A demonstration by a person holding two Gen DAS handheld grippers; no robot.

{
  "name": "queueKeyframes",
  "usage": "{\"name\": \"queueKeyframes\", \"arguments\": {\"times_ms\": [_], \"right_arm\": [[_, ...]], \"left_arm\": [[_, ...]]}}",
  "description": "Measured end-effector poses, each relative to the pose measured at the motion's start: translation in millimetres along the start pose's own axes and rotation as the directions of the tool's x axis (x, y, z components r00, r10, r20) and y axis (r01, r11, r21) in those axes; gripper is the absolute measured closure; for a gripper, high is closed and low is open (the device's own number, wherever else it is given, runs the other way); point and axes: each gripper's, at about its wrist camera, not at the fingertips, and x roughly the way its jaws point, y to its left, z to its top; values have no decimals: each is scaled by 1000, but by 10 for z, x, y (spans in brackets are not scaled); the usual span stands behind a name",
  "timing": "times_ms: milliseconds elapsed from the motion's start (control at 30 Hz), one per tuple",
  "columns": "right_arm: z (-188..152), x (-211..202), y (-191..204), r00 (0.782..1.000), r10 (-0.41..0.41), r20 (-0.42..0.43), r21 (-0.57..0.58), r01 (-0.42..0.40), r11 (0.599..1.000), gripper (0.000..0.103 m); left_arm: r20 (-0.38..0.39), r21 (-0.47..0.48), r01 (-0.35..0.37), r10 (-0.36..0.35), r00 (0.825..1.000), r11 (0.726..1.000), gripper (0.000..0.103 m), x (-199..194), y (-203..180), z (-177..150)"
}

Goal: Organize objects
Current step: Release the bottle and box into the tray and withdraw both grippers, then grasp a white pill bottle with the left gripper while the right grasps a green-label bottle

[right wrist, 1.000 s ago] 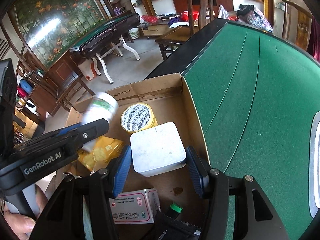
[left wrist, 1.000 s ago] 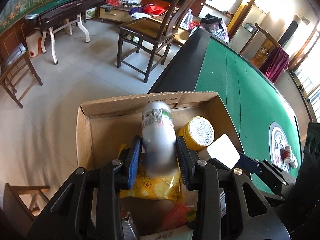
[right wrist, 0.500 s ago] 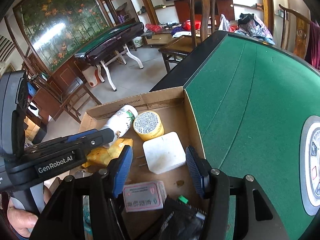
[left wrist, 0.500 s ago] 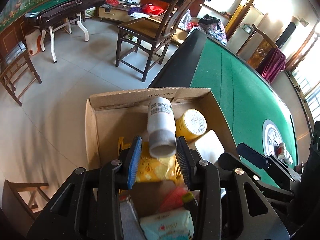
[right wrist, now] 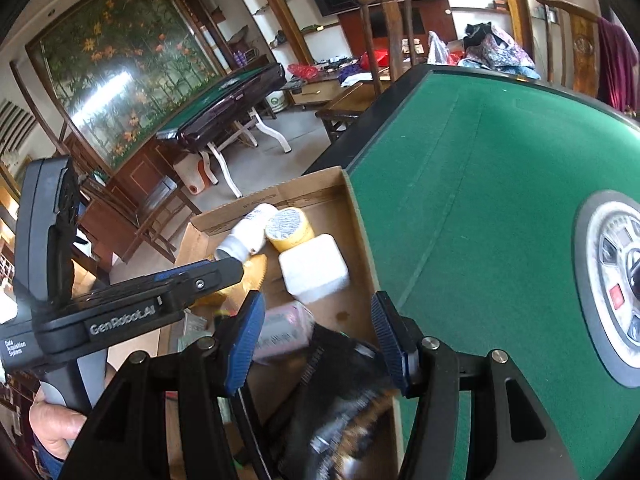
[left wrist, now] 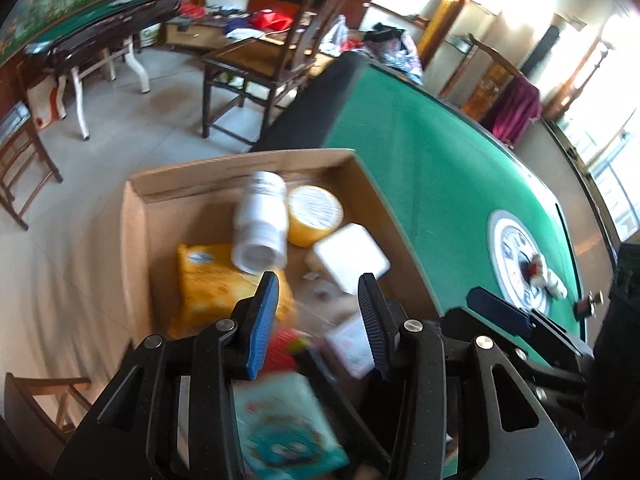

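Your left gripper no longer clamps the white plastic bottle: a second ago its blue pads pressed on the bottle's sides, and now the jaws are opening with nothing between them. The bottle lies on its side in the shallow brown cardboard box, its cap end resting on the yellow crinkled snack bag and its body touching the round yellow tin. The gripper has pulled back and up, so more of the box shows below it, including a blurred teal packet near the camera.

Your right gripper has backed away too. Its jaws stand apart and empty, as before, while the white square lidded container that sat between them a second ago now lies well ahead of the fingertips, on the box floor beside the tin. A pink-and-white carton and a black comb-like object, too blurred to identify, now lie beneath them. The box sits against the edge of the green felt table.
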Motion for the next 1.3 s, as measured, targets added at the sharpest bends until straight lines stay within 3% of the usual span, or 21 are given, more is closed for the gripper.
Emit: {"name": "queueKeyframes", "arguments": {"times_ms": [333,433,500,633,767,833,967,1033,1100,1200,1300], "right_arm": [[-211,-570,-937,996,-33,86,134,21,991,47],[-316,-834,-1272,989,-77,124,155,57,986,47],[-375,-1032,-1546,982,-119,146,175,93,980,47],[-417,-1439,-2174,951,-241,194,262,187,947,47],[-315,-1647,-2781,897,-401,187,307,334,891,47],[-261,-1684,-3070,884,-427,191,339,348,874,47],[-211,-1546,-3560,917,-379,127,400,303,865,46],[-227,-1466,-3636,946,-307,107,415,238,878,45],[-250,-1418,-3603,960,-267,83,404,213,890,45],[-305,-1391,-3503,971,-232,51,376,197,905,45],[-337,-1337,-3359,959,-279,47,312,251,916,45]], "left_arm": [[27,180,118,-125,992,977,61,-164,-1126,-449],[4,236,165,-171,985,958,50,-88,-1532,-660],[-12,273,194,-198,980,942,50,25,-1795,-800],[-43,324,169,-164,985,931,50,395,-2119,-1011],[-79,327,130,-110,991,936,50,715,-2210,-1111],[-77,329,117,-97,992,937,50,768,-2216,-1128],[-68,333,101,-83,994,937,50,775,-2226,-1169],[-77,333,109,-88,993,937,50,796,-2227,-1163],[-86,334,113,-89,992,936,50,825,-2231,-1166],[-99,333,121,-93,991,935,50,853,-2247,-1180],[-100,339,125,-97,990,932,50,864,-2271,-1184]]}}
